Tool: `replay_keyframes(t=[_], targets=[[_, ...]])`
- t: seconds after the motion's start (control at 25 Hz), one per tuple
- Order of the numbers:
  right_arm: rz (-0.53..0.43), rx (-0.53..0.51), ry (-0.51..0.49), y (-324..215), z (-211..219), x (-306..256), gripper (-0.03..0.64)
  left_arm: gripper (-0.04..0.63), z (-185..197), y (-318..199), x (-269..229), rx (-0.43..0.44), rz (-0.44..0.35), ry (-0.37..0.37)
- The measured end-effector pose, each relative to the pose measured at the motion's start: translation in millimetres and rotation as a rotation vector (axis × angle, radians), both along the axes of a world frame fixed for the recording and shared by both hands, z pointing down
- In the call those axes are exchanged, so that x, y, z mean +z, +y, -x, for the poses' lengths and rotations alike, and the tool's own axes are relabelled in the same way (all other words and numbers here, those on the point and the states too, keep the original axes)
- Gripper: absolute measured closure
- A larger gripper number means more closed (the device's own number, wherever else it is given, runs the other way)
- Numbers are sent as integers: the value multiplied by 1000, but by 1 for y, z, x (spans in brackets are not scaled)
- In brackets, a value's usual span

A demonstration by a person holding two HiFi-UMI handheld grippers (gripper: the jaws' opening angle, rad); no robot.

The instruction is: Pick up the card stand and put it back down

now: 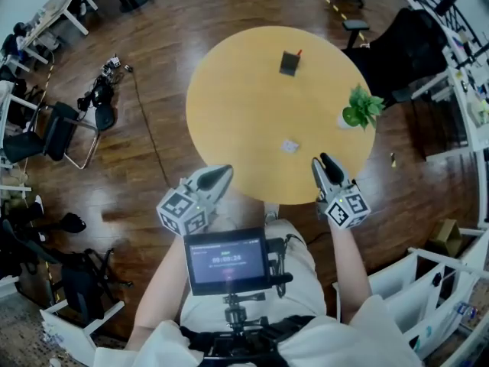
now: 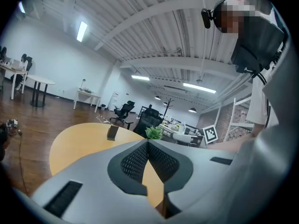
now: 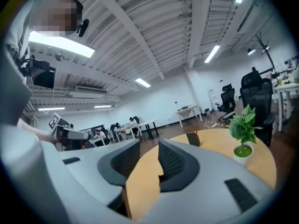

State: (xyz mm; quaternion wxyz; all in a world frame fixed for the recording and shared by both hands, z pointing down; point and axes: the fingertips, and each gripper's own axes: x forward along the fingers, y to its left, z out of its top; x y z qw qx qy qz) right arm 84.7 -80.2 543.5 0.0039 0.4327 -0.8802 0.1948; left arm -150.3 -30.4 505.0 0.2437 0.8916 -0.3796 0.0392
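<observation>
At the near edge of the round table [image 1: 237,105] both grippers hover empty. The left gripper [image 1: 224,173] has its jaws closed tip to tip on nothing, and the right gripper [image 1: 322,161] holds its jaws partly apart over bare tabletop. Farther in lies a small pale object [image 1: 289,146]. The dark card stand [image 1: 289,63] stands upright on the far side, well apart from both. Judging by this, no lift is in hand; whether one is already done cannot be told.

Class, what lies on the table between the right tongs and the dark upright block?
Head view: bare tabletop between the right tongs and the dark block, except one small pale object just left of that line.
</observation>
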Motion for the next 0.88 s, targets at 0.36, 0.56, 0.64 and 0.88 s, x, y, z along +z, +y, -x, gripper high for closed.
replay_keyframes(t=[0.36,0.56,0.64,0.88], targets=[[-31,81,62,97,66,-33,479,595,63,73,-18,82,-51,81],[-75,100,105,140,87,-53,480,595,91,105,-11,109,-52,85],[-89,102,127,154,87,-59,480,595,95,113,-10,104,-56,85],[-107,97,154,181,78,-61,480,595,96,126,-14,75,-74,83]])
